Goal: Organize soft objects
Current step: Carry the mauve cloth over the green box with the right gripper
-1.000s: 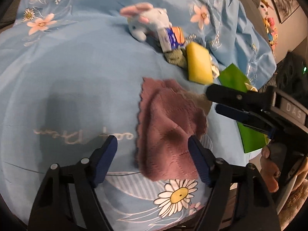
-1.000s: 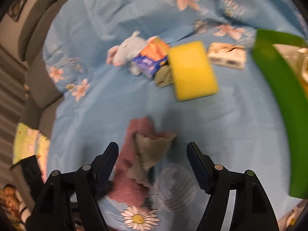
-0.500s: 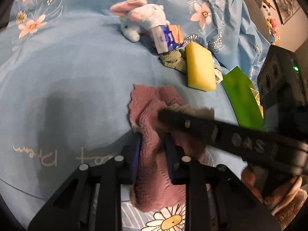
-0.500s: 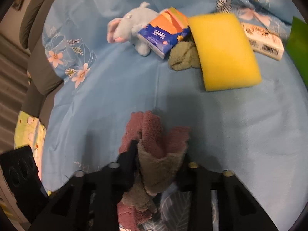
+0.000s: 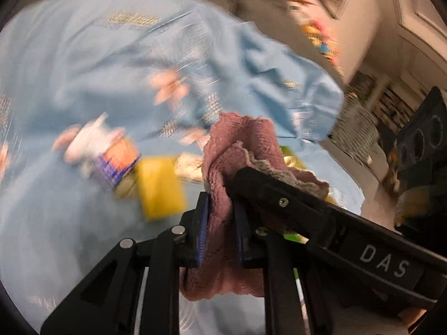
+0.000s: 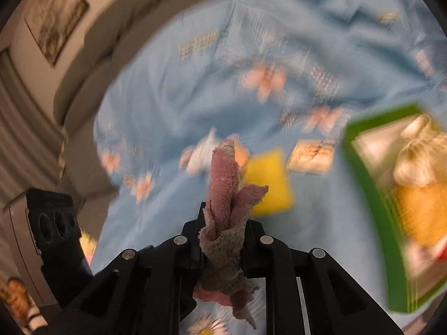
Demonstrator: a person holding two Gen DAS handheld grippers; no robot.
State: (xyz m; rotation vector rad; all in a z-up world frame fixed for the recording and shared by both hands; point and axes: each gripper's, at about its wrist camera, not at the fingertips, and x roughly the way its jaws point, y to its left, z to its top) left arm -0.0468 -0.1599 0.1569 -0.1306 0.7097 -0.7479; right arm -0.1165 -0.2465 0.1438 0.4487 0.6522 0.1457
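Both grippers are shut on the same mauve cloth (image 5: 240, 150), lifted off the blue floral bedspread (image 5: 83, 69). My left gripper (image 5: 220, 223) pinches one fold, and the right gripper's black finger (image 5: 279, 198) crosses in front of it. In the right wrist view the cloth (image 6: 225, 173) stands up bunched between my right gripper (image 6: 223, 223) jaws, its grey underside hanging below. A yellow sponge (image 5: 159, 187), a plush bunny (image 5: 86, 139) and a blue-orange tissue pack (image 5: 117, 162) lie blurred on the bed behind.
A green box (image 6: 363, 184) holding plush items (image 6: 419, 195) sits at the right. A small printed packet (image 6: 311, 156) lies beside the sponge (image 6: 268, 184). Grey sofa cushions (image 6: 92, 83) and framed pictures stand behind the bed. The left gripper's body (image 6: 53, 223) shows at left.
Both grippers closed on the cloth half a second ago and have since raised it off the bedspread. Both views tilted up toward the wall and are blurred with motion.
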